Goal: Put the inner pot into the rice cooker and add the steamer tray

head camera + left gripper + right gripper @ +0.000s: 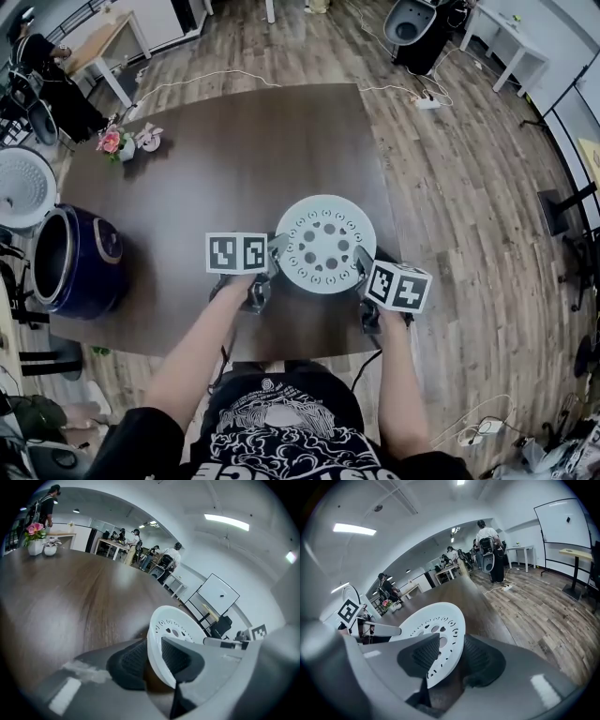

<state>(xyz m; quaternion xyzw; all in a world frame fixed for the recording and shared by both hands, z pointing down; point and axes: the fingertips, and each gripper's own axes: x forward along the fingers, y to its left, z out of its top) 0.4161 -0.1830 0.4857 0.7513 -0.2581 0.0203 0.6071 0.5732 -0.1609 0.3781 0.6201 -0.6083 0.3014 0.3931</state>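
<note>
**One tray, two grips on it**

One table [234, 141], one blue rice cooker [80, 262] at the frame's left edge, one white steamer tray [325, 242] at low centre. My left gripper [275, 251] and right gripper [363, 261] each pinch its rim from opposite sides.

The white round plastic steamer tray [325, 241] has rings of small dark holes. The dark brown wooden desk [225, 150] has thin wood stripes. The round shiny rice cooker [80, 262] is dark blue, and its round lid [23, 186] is white. The left gripper [275, 251] and the right gripper [362, 261] each have a white cube with black square marks. Their fingers [129, 663] are grey with black ridged pads. The little flower [111, 141] is pink. The plank floor [469, 187] is brown and grey. The person's black shirt [281, 431] has a white drawing.
</note>
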